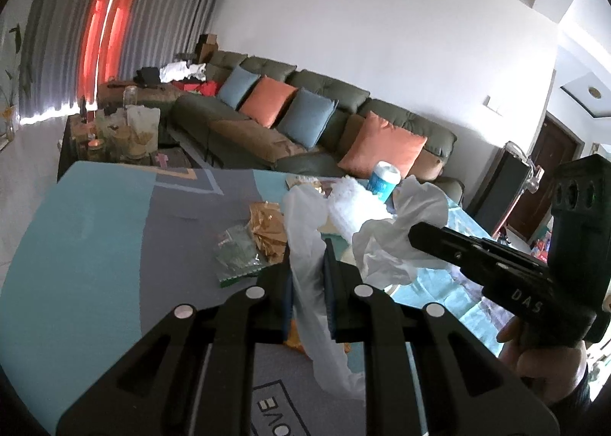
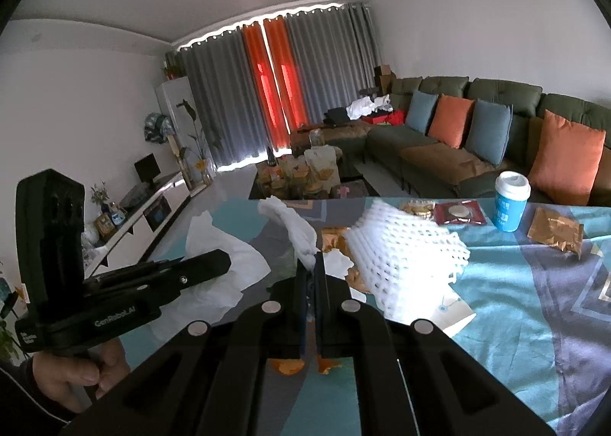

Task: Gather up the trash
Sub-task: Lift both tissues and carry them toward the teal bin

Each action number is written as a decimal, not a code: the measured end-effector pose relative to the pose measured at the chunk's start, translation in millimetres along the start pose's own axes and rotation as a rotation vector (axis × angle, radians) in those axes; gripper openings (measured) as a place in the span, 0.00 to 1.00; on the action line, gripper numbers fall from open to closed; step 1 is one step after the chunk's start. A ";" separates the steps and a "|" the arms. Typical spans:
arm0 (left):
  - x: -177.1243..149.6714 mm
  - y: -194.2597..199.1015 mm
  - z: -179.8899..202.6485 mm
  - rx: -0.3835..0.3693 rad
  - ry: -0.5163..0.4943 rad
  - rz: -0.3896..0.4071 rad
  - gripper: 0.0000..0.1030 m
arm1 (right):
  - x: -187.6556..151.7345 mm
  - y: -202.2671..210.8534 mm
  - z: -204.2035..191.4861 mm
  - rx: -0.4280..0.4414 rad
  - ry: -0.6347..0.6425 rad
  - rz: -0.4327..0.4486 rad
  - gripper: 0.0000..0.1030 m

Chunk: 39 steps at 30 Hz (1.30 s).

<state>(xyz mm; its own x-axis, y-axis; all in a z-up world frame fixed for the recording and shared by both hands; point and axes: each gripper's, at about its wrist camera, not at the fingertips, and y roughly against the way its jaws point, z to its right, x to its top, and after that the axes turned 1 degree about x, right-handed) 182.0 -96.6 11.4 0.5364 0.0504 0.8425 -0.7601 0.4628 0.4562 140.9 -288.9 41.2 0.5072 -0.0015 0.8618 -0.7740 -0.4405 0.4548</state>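
A thin white plastic bag [image 1: 305, 283] hangs pinched between the pads of my left gripper [image 1: 309, 256], which is shut on one edge of it. My right gripper [image 2: 315, 264] is shut on another edge of the bag [image 2: 301, 237]; from the left wrist view that gripper [image 1: 414, 235] holds crumpled white film. The left gripper [image 2: 227, 264] shows at the left of the right wrist view, a hand under it. Both hold the bag above the table. Trash lies around: a white foam net [image 2: 412, 260], a blue paper cup [image 2: 509, 203], gold wrappers [image 2: 555, 231] [image 1: 267, 229], a clear green packet [image 1: 236, 256].
The table wears a teal and grey cloth [image 2: 534, 321]. A red packet [image 2: 460, 212] and a snack pack [image 2: 418, 206] lie at its far edge, orange scraps [image 2: 290, 365] under my right gripper. Beyond stand a green sofa [image 2: 439, 145] and a cluttered coffee table [image 2: 305, 176].
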 end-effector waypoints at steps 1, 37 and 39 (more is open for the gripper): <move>1.4 4.0 -0.9 -0.001 -0.001 0.005 0.13 | 1.1 3.3 -2.6 0.001 0.004 0.008 0.02; -36.2 235.7 -33.8 0.477 -0.032 0.290 0.14 | -2.2 15.3 -126.6 0.183 0.170 0.133 0.02; -38.0 245.9 -39.0 0.506 -0.028 0.295 0.14 | -2.0 10.8 -134.2 0.200 0.179 0.130 0.02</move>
<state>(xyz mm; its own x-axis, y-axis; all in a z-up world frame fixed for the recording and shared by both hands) -10.9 49.8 80.4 0.2708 0.0864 0.9587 -0.9601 -0.0477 0.2755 80.7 -173.1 74.5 0.3195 0.0812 0.9441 -0.7290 -0.6155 0.2997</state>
